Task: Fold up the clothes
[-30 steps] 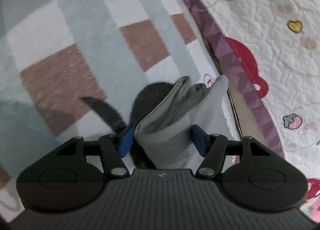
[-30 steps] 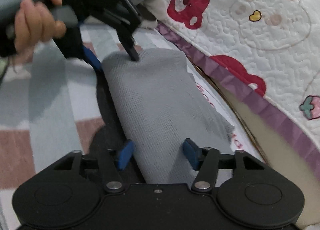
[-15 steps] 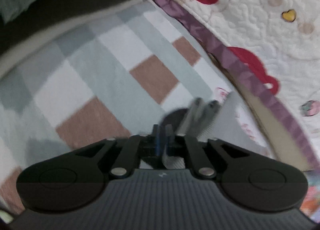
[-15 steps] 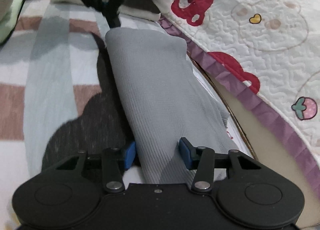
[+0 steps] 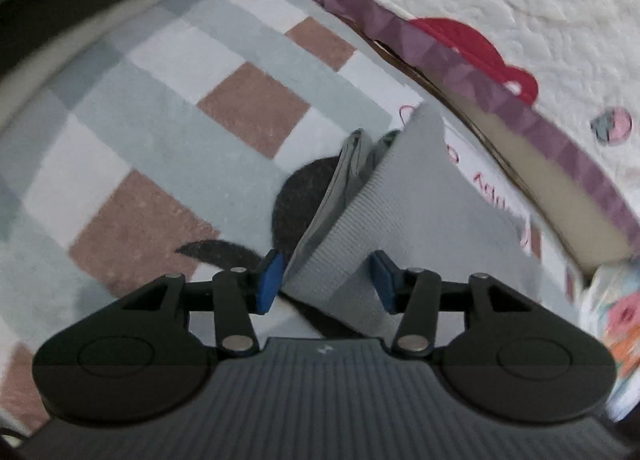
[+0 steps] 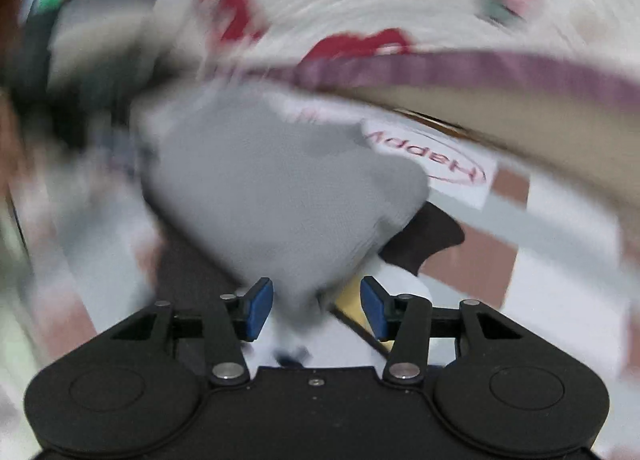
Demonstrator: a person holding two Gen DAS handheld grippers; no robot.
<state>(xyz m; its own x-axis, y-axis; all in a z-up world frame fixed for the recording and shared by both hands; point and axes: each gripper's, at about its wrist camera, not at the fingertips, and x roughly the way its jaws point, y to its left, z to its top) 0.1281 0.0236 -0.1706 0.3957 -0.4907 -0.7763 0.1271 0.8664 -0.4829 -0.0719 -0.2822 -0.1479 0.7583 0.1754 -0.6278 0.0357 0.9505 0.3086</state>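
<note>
Left wrist view looks down on the folded grey garment (image 5: 400, 199), which lies on the checked rug (image 5: 160, 139) just beside the purple quilt border (image 5: 460, 71), its long side running roughly along that border. The garment's near end sits between the jaws of the left gripper (image 5: 325, 280). Those jaws have just been opening, and the blue pads (image 5: 268, 280) stand close on either side without visibly squeezing the cloth, so I'd call it open around the bundle rather than gripping it.

The right wrist picture is badly smeared. Even so, the right gripper (image 6: 316, 308) shows its jaws apart and lately widened a touch. A corner of the grey cloth pokes in between them, with rug visible on both sides, so nothing is clamped there.

My guess is the step is tidying the finished fold or taking it up. To do it well, close the left pads square across all the layers, since the stacked edges on the side away from the border look ready to fan out. I'd steady the right hand before it closes, and keep the bundle clear of the border so nothing snags.
</note>
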